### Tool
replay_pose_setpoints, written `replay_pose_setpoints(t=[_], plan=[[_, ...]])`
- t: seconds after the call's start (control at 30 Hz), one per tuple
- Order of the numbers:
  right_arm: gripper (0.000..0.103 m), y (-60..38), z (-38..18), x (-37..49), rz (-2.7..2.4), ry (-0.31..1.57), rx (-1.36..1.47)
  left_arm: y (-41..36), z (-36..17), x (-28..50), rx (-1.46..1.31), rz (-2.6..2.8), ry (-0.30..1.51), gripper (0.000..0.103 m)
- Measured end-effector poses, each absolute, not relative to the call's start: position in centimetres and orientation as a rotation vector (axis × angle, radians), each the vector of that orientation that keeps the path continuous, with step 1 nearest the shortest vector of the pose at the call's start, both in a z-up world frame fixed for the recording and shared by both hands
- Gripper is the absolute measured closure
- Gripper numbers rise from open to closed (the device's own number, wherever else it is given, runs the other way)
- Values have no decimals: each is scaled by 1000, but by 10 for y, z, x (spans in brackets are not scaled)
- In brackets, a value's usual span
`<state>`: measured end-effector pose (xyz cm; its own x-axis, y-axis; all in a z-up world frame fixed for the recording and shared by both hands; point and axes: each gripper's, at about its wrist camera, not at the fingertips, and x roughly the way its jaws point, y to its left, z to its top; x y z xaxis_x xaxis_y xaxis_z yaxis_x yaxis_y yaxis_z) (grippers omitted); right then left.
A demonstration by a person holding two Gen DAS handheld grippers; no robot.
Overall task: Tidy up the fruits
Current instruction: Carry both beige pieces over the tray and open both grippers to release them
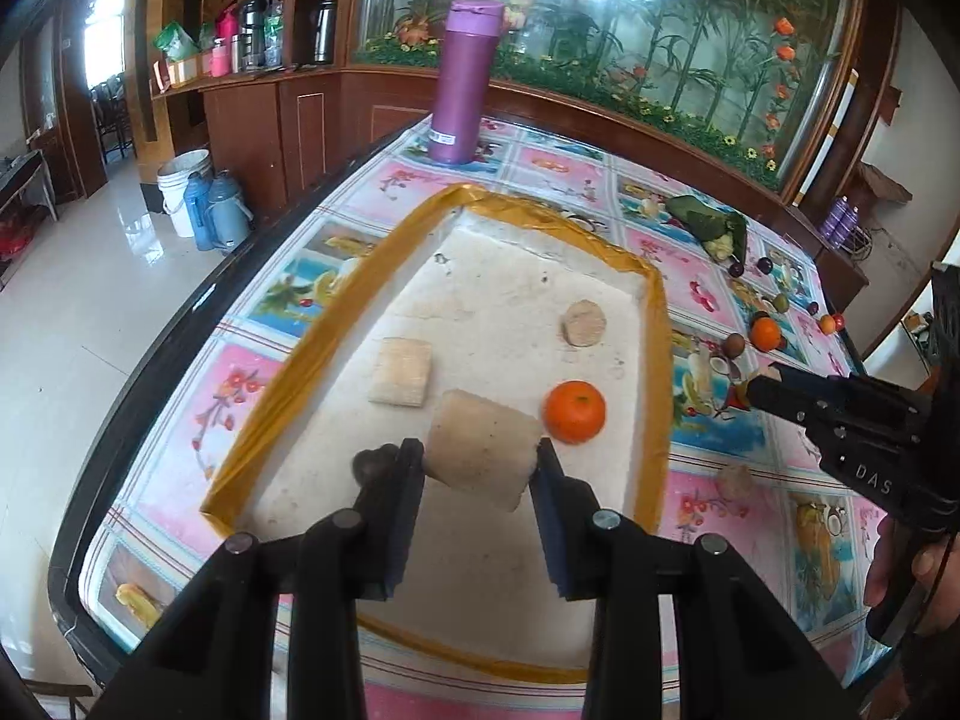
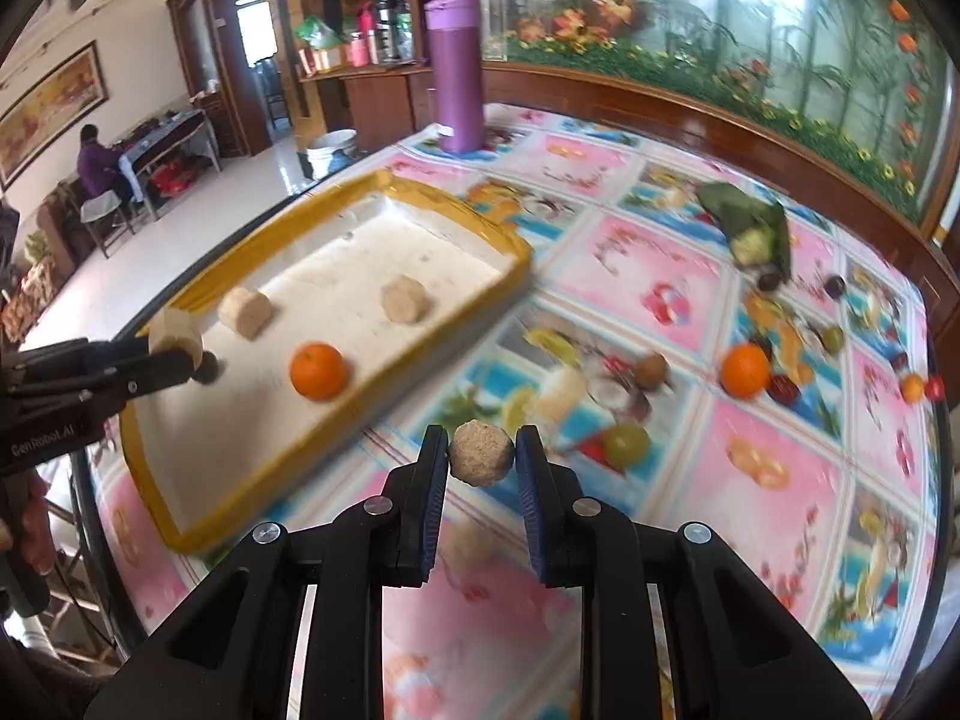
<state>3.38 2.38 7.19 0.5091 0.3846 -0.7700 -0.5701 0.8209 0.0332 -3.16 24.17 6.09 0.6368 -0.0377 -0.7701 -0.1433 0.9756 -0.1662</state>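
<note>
Left wrist view shows my left gripper (image 1: 480,468) clamped on a pale cut chunk (image 1: 480,450), jaws part open at its width, held over the near floor of the yellow-rimmed tray (image 1: 657,360); an orange (image 1: 574,411) lies just ahead and to the right, two more pale pieces further ahead; I judge the chunk light, firm and a bit crumbly, best held across its flat sides as now. Right wrist view has my right gripper (image 2: 482,456) nearly closed on a small tan ball (image 2: 482,453), pinched across its middle above the tablecloth (image 2: 660,276), tray ahead to the left; round and small, it could roll out; a second orange (image 2: 745,370) and loose small fruit lie ahead to the right.
</note>
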Motion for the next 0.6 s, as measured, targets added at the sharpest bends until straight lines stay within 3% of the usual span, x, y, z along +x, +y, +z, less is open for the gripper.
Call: replay_pose_setpoints(t=[0.33, 0.6], plan=[[81, 102, 69, 69, 685, 864, -270, 272, 48, -32, -248, 88, 904, 65], [81, 146, 41, 86, 729, 912, -355, 252, 43, -27, -251, -12, 934, 65]])
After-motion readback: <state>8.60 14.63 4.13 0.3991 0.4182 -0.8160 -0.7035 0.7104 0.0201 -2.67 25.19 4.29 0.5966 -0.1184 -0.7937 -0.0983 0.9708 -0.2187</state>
